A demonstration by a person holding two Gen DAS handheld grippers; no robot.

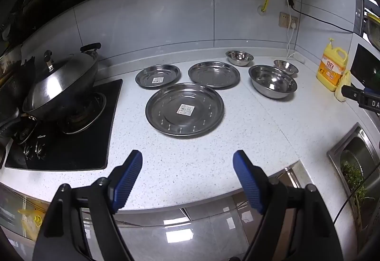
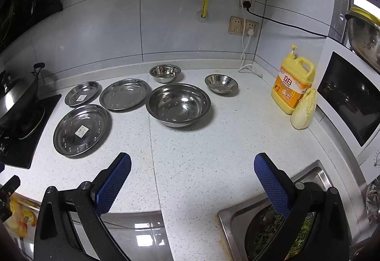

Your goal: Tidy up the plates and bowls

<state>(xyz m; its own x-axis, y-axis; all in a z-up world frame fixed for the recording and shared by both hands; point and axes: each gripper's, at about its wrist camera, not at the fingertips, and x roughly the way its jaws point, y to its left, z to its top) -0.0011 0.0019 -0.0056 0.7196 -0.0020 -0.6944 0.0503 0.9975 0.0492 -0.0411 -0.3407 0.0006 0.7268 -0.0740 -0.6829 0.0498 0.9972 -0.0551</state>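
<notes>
- The left gripper is standing wide open at the bottom of the frame, holding nothing.
- The right gripper is also gaping empty.
- Three plates and three bowls are lying apart on the counter, mid-frame.

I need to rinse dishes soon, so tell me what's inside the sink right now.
The sink holds a dark round basin full of leafy greens. The sink floor beneath it is covered, so anything there can't be seen.

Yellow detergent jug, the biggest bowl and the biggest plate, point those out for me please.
Yellow detergent jug (image 2: pixel 291 90): right wrist view, on its front label.
Biggest bowl (image 2: pixel 178 105): right wrist view, on its inner wall near the bottom.
Biggest plate (image 1: pixel 184 109): left wrist view, on its flat centre by the sticker.
</notes>
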